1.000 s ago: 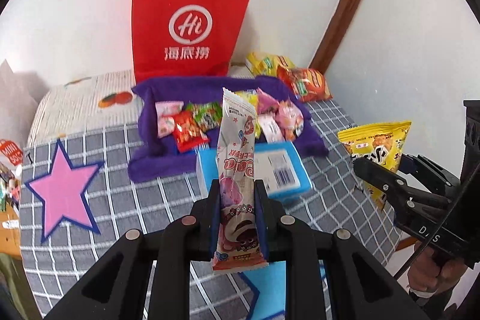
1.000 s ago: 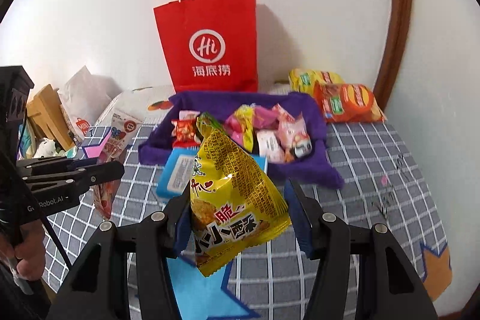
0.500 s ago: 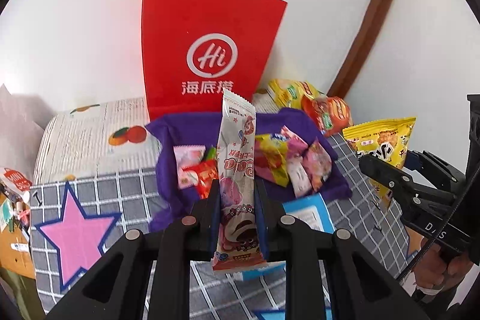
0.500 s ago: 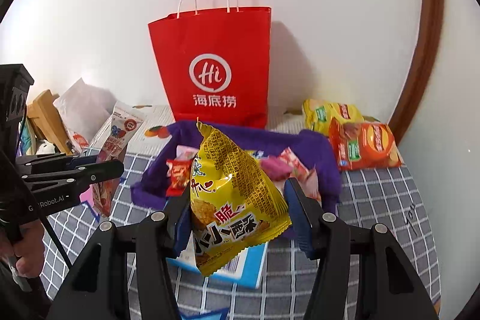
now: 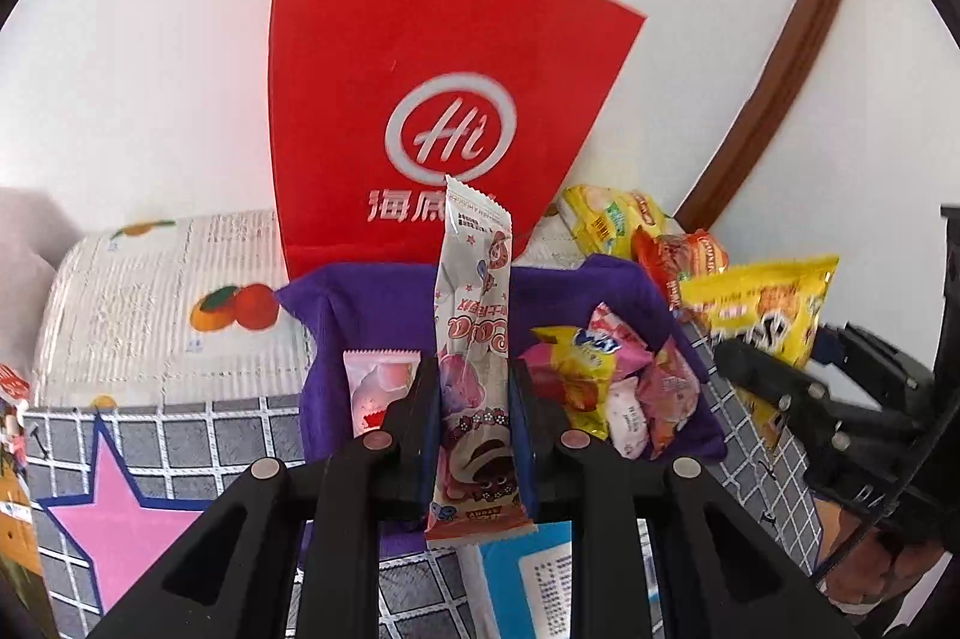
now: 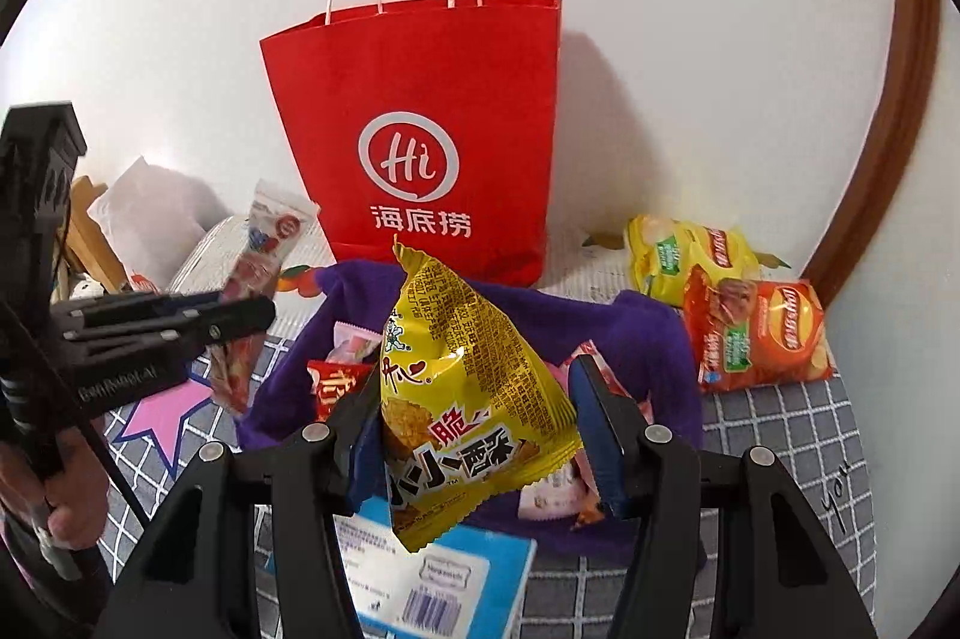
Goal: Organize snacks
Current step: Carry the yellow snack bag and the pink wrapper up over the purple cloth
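My left gripper is shut on a long white-and-pink snack bar wrapper, which stands upright in front of the red paper bag. My right gripper is shut on a puffy yellow snack bag, held above the purple cloth tray. The tray holds several small sweet packets. From the right wrist view, the left gripper shows at the left with its wrapper. The right gripper and its yellow bag appear at the right of the left wrist view.
The red bag stands open against the white wall behind the tray. Two crisp bags lie at the back right by a brown frame. A blue box lies under my grippers on the grey checked cloth.
Both grippers have moved forward toward the red bag with their packets still gripped. The bag and tray now look larger and nearer, and the blue box has slid under the fingers.
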